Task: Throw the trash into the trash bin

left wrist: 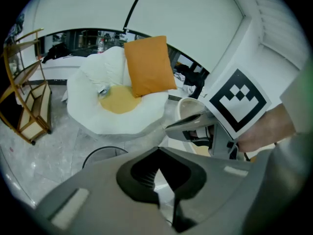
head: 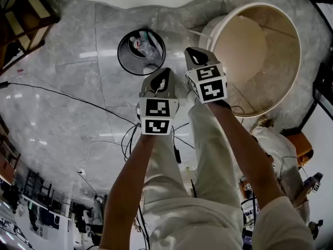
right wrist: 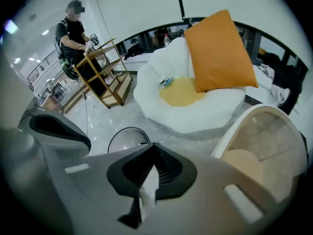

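Note:
The trash bin [head: 141,51] is a black wire basket with a clear liner and a plastic bottle inside; its rim also shows in the left gripper view [left wrist: 105,155] and the right gripper view [right wrist: 128,137]. Both grippers hang side by side over the floor, just short of the bin. My right gripper [right wrist: 149,180] is shut on a white tissue [right wrist: 146,192] that hangs from the pads. My left gripper [left wrist: 157,180] looks shut on a thin white scrap [left wrist: 161,182]. In the head view the left gripper [head: 161,81] sits below the bin, the right gripper [head: 195,56] beside it.
A large round cream tub [head: 260,56] stands right of the bin. A white egg-shaped cushion seat [right wrist: 195,106] with an orange pillow [right wrist: 220,53] lies beyond. A wooden shelf cart [right wrist: 105,75] and a person in black [right wrist: 73,31] are far left. Cables [head: 125,139] cross the floor.

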`<state>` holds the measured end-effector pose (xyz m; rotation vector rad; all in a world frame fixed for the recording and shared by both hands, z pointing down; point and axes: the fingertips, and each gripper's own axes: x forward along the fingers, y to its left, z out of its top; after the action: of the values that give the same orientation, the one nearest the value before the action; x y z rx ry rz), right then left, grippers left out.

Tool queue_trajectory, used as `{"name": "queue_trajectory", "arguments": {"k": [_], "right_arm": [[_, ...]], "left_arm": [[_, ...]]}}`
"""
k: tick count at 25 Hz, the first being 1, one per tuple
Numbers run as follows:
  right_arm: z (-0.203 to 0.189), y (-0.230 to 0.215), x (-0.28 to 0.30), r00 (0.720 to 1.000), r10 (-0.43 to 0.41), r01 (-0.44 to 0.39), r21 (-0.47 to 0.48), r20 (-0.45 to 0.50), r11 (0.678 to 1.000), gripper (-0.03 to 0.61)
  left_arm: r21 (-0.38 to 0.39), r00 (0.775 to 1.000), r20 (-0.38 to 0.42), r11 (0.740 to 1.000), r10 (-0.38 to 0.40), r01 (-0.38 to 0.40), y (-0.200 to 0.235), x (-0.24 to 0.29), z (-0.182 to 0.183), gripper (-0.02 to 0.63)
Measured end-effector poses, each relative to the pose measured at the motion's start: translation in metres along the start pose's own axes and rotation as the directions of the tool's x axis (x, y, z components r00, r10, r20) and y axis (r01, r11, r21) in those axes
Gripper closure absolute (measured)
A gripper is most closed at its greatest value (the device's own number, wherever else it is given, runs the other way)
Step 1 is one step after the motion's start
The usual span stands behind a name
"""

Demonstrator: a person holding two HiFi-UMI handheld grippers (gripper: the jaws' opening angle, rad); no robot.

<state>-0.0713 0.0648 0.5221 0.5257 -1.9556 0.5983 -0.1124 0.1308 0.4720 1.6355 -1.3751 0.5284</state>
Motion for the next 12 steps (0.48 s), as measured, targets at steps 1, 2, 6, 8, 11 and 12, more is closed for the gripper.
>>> {"name": "queue_trajectory", "arguments": {"k": [1,2,6,8,11,12], "right_arm": [[0.001,-0.006,-0.009,1.000,-0.013,0.013,0.014,0.015,1.000,0.558],[0.001,-0.013,-0.019,0.999,-0.031,0.030,0.032,0.032,0.999,0.558],[-0.004,-0.039,-0.060,0.992,-0.085,0.076,0.101,0.088,0.992,0.558],[-0.009,-0.050,-0.079,0.989,-0.106,0.094,0.124,0.100,0.988,0.558],[-0.017,-0.068,-0.110,0.982,-0.144,0.128,0.128,0.123,0.983,0.557],[-0.019,-0.072,-0.121,0.980,-0.147,0.129,0.136,0.133,0.982,0.557]], "left_arm": [[0.016,1.000,-0.004,1.000,-0.015,0.015,-0.008,0.000,0.003,0.614],[0.028,0.999,-0.008,0.999,-0.033,0.033,-0.017,-0.001,0.006,0.614],[0.020,0.997,-0.026,0.997,-0.070,0.070,-0.046,-0.004,0.016,0.614],[0.023,0.996,-0.044,0.997,-0.078,0.079,-0.061,-0.005,0.020,0.612],[0.054,0.994,-0.049,0.993,-0.101,0.104,-0.087,-0.008,0.030,0.600],[0.064,0.993,-0.049,0.992,-0.105,0.108,-0.096,-0.010,0.034,0.600]]}}
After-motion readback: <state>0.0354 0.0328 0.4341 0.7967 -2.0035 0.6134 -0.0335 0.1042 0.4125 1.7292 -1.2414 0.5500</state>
